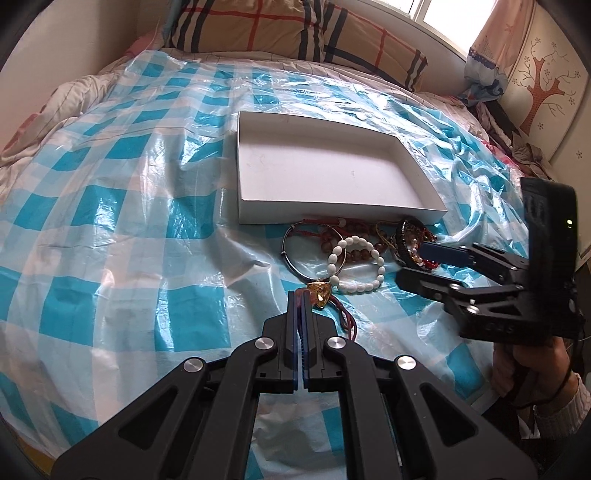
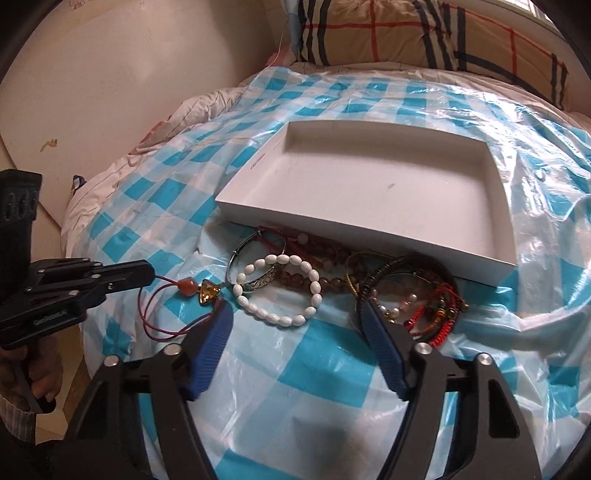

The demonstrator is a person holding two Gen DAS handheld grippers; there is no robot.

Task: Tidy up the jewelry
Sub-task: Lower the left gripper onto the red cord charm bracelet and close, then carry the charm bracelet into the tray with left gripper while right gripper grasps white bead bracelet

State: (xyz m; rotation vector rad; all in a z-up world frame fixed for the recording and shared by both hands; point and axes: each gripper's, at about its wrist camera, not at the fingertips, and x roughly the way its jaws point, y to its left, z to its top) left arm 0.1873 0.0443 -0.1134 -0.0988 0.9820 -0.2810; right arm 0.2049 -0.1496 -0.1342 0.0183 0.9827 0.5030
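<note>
Pinching the red cord (image 2: 162, 295) of the amber pendant (image 2: 208, 292), my left gripper (image 1: 300, 295) is closed; right gripper (image 2: 295, 325) gapes above the white bead bracelet (image 2: 280, 291). Cord limp, slippery; grip beside the stone.

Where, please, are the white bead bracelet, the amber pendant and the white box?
white bead bracelet (image 2: 277, 290): right wrist view, a bead on its left side.
amber pendant (image 2: 208, 292): right wrist view, the stone's face.
white box (image 1: 334, 212): left wrist view, near wall.

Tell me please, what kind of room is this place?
Most likely a bedroom. The jewelry and white box lie on a bed covered with a blue checked plastic sheet; a plaid pillow sits at its head, with a curtained window behind.
</note>
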